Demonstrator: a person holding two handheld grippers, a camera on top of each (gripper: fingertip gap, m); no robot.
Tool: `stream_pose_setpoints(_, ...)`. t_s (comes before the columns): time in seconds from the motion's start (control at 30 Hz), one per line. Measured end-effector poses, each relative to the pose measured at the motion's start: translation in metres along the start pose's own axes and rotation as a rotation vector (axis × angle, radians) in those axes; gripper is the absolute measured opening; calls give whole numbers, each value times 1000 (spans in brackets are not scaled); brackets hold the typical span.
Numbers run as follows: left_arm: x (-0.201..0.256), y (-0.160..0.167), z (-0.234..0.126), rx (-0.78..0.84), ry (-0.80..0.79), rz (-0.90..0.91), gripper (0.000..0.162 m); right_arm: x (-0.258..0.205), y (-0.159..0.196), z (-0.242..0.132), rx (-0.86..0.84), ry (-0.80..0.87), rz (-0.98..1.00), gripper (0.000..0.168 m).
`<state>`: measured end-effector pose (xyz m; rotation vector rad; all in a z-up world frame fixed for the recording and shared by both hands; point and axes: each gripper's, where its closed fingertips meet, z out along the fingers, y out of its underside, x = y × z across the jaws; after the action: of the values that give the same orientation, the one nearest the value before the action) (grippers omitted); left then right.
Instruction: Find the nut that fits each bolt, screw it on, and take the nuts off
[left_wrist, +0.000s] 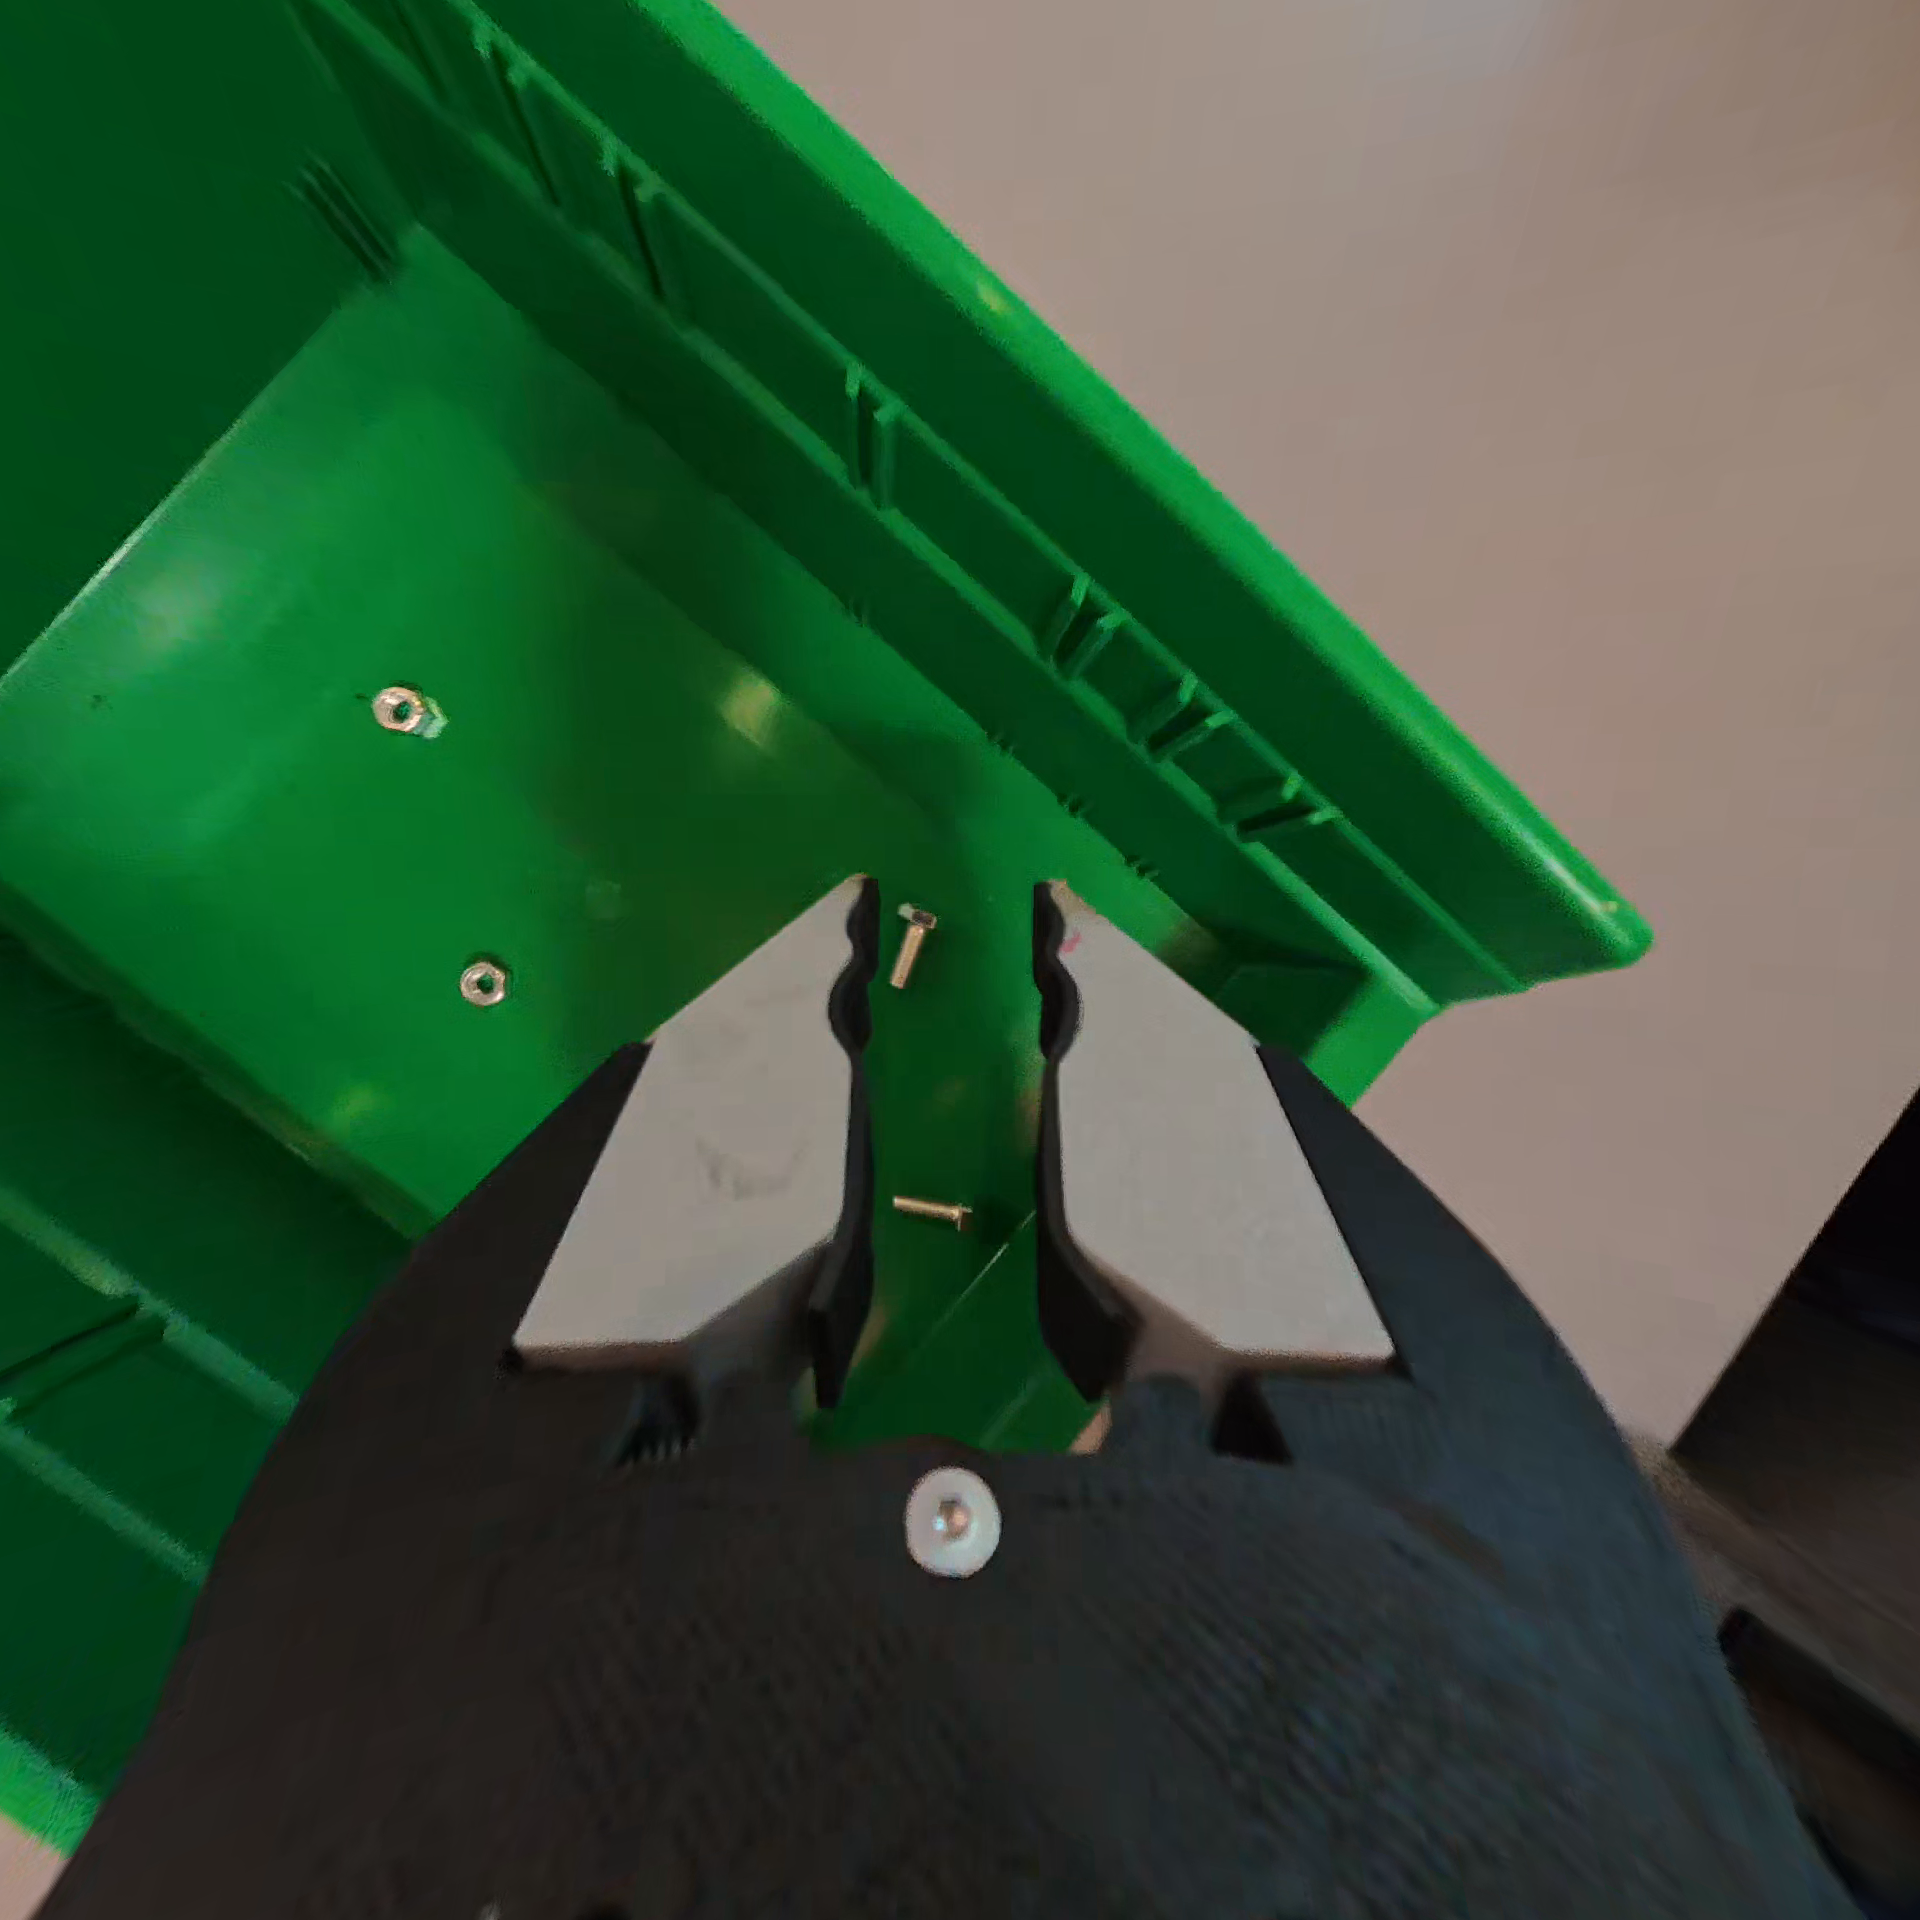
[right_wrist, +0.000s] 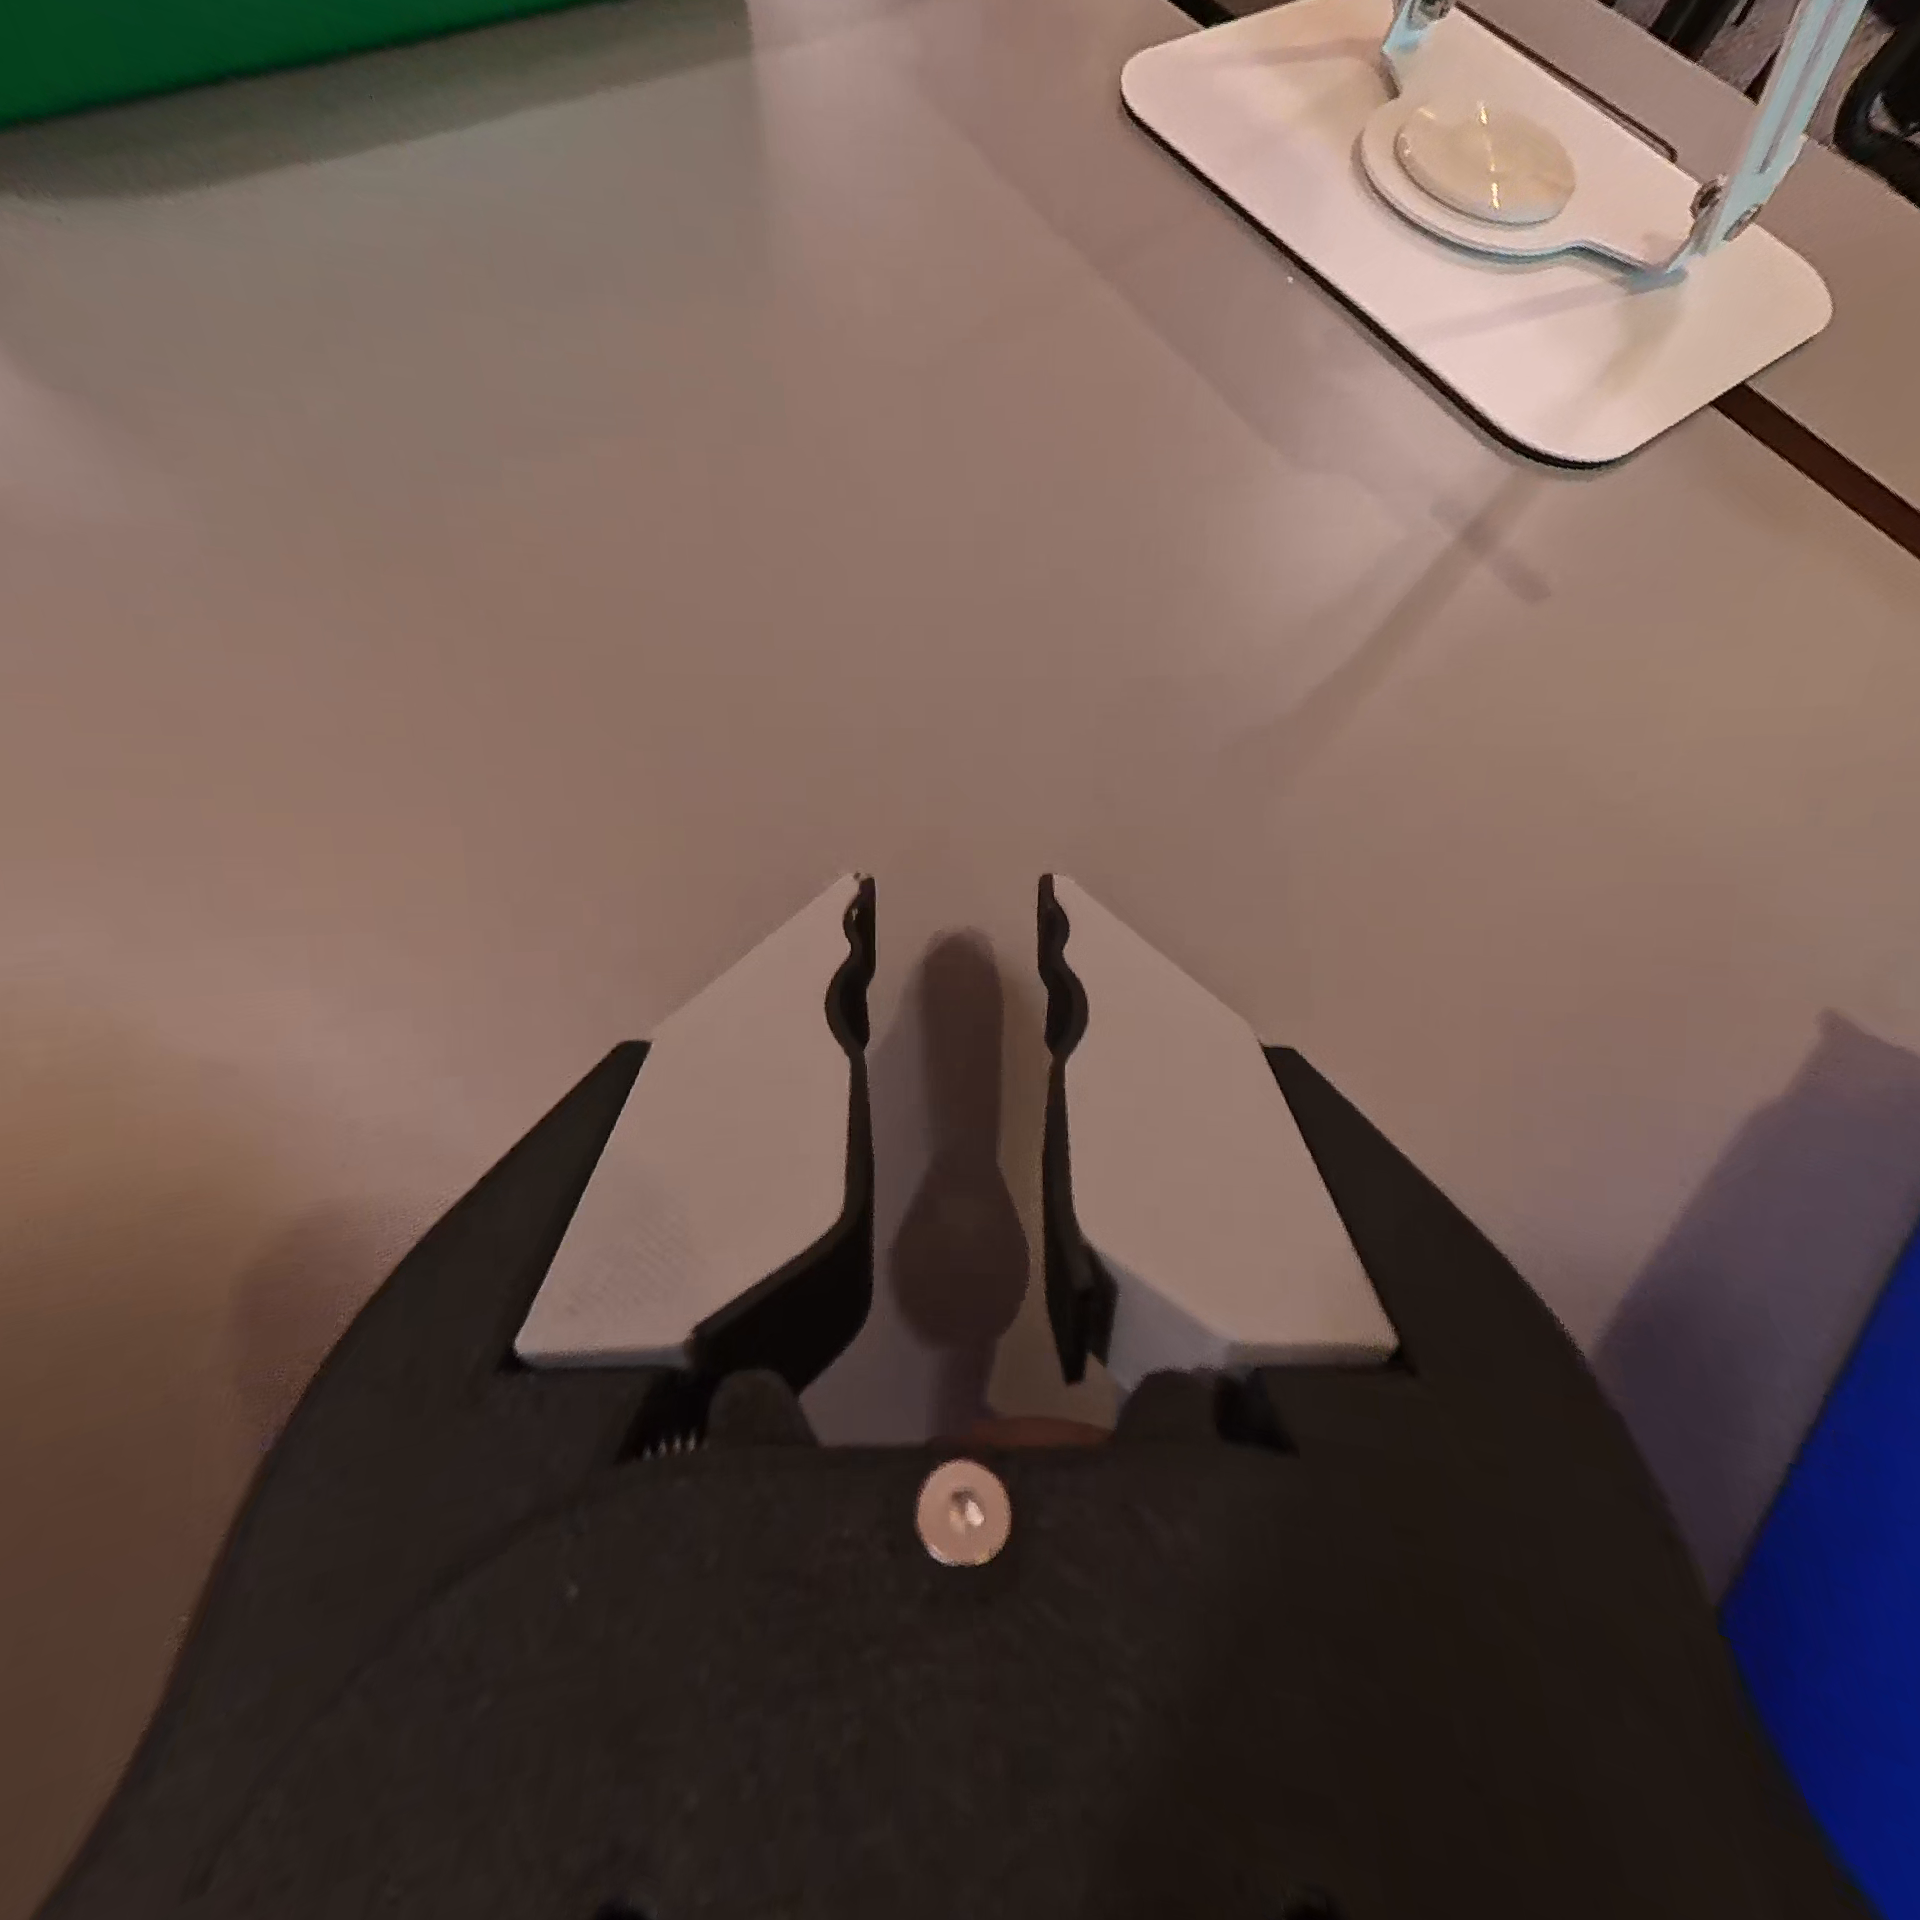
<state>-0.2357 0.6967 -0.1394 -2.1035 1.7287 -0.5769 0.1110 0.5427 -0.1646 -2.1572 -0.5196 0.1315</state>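
Both the left gripper (left_wrist: 951, 894) and right gripper (right_wrist: 956, 894) hang apart and empty; two bolts (left_wrist: 912, 943) lie near the bin (left_wrist: 1143, 540) corner, nuts (left_wrist: 400, 712) mid-floor, all tiny, hard, slippery, best pinched across shank or flats.

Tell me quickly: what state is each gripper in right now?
Left gripper: jaws open, holding nothing, above a bolt in the green bin.
Right gripper: jaws open, empty, over the table.

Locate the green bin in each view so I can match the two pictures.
Left wrist view: the green bin fills the left and centre, with nuts and bolts on its floor.
Right wrist view: only a green strip shows at the top left corner.
Shared landmark: the pale table beneath it.
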Motion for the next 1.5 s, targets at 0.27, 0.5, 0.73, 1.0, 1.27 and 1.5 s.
stream_pose_setpoints(0.27,-11,38,28,-203,14,103,23,1,-4,-2,20,-6,21,28)
stream_pose_setpoints(0.5,-22,25,29,-185,-91,184,4,-1,-8,-6,42,-8,13,28)
stream_pose_setpoints(0.73,16,-82,-59,283,-156,160,3,-11,-17,-10,69,-25,-18,28)
stream_pose_setpoints(1.0,187,-172,37,255,61,453,3,-4,-26,-20,130,-11,14,28)
stream_pose_setpoints(1.27,233,-160,176,53,184,444,3,-11,-23,-16,108,-32,6,28)
stream_pose_setpoints(1.5,243,-168,181,116,224,424,7,-16,-25,-17,106,-12,-48,28)
